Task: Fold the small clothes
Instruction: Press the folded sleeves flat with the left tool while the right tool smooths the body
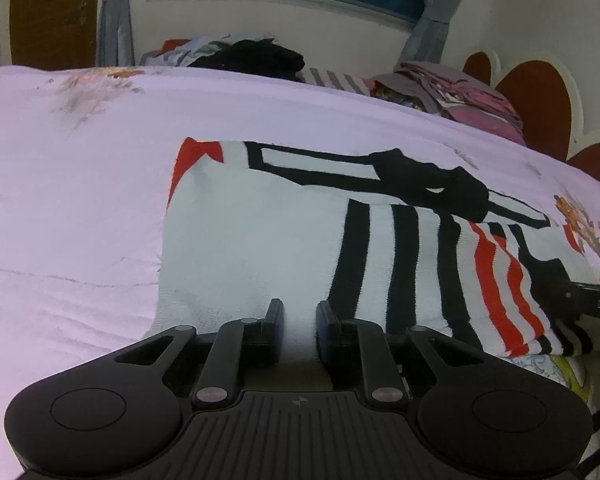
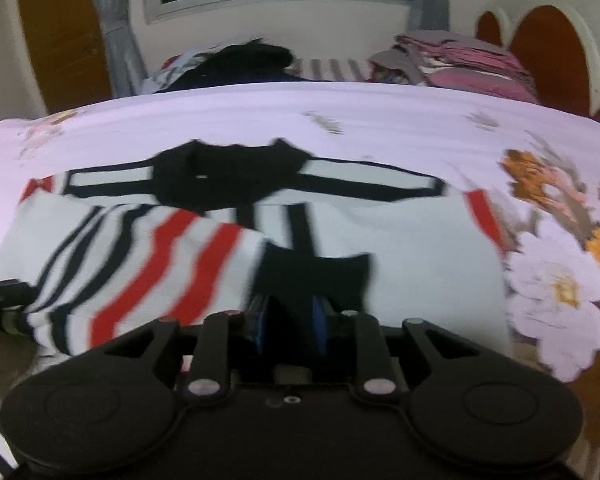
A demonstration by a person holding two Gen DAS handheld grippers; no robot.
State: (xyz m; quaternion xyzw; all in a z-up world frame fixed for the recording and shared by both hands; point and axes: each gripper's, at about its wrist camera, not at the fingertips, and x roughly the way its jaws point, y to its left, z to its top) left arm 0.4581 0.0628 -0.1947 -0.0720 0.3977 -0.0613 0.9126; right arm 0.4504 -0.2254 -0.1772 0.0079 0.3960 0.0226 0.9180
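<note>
Right hand-held gripper (image 2: 288, 316), clamped on black cuff (image 2: 320, 276) of white knitted red-and-black-striped sweater (image 2: 412, 264) on floral lilac bed (image 2: 260, 112), apparently folding sleeve inward; left hand-held gripper (image 1: 299, 316) slightly apart, empty.

A small white knitted sweater (image 1: 260, 240) (image 2: 420, 256) with black stripes, red accents and a black collar (image 1: 428, 180) (image 2: 228, 176) lies flat on the pale lilac floral bedsheet (image 1: 68, 184) (image 2: 380, 120), its collar pointing toward the far edge of that sheet and its hem toward the near edge. One sleeve (image 1: 500, 276) (image 2: 140, 264), white with red and black stripes and ending in a black cuff (image 2: 312, 276), is folded across the sweater's body, lying diagonally over the chest. Red patches (image 1: 196, 156) (image 2: 480, 212) show at both outer edges of the sweater where it meets the sheet.
</note>
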